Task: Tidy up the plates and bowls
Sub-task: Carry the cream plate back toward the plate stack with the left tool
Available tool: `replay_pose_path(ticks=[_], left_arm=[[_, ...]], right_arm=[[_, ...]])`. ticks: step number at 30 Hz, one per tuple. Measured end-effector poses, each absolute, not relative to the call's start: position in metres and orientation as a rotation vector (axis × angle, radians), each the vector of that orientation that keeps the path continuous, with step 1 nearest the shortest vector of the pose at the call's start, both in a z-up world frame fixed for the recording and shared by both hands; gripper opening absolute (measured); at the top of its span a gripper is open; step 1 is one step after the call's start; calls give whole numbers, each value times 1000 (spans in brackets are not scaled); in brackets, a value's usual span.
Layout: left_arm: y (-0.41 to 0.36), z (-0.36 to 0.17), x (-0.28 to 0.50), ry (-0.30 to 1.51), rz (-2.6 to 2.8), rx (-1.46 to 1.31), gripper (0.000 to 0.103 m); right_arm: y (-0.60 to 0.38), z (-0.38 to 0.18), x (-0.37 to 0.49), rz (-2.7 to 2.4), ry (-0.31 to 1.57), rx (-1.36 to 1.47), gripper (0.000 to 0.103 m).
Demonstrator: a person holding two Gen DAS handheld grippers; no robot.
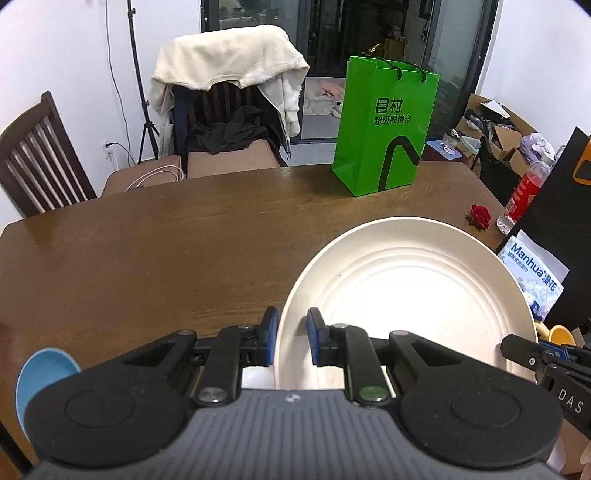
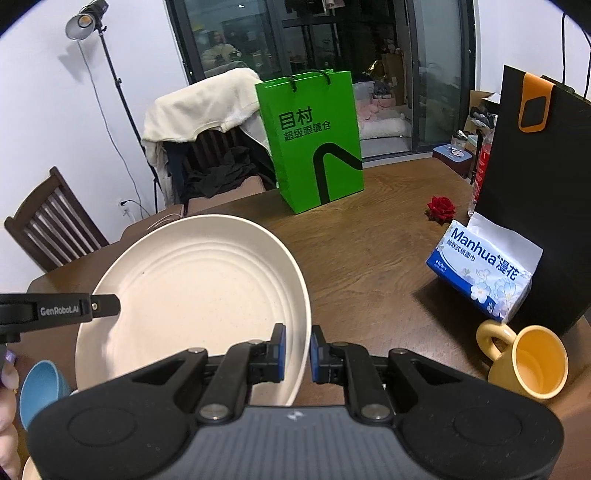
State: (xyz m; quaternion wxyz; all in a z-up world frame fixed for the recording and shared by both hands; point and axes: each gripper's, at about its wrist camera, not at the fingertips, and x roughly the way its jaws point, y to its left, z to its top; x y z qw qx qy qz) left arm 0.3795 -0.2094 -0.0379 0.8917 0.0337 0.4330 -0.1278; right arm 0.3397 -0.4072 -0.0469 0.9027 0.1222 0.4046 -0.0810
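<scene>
Two claws hold one cream plate (image 1: 406,295) above a wooden table (image 1: 147,251). The left claw (image 1: 292,338) straddles its left rim, the right claw (image 2: 297,352) its right rim, both clamped, likely to keep it level. A blue bowl (image 2: 38,384) sits lower left.

One cream plate (image 2: 192,280), one blue bowl (image 2: 40,387), one yellow mug (image 2: 532,365), possibly more dishes hidden.

White walls, dark glass doors (image 1: 369,33), two wooden chairs (image 1: 40,155), a lamp stand (image 2: 110,85).
</scene>
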Motion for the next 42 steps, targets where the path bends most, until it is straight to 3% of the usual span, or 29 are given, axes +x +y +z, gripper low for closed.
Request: replay_pose_path(ticks=[42], left_arm=[[-142,-33,230,904,-140,-9,17]], right_arm=[[-353,-37,216,-47,850,200,13]])
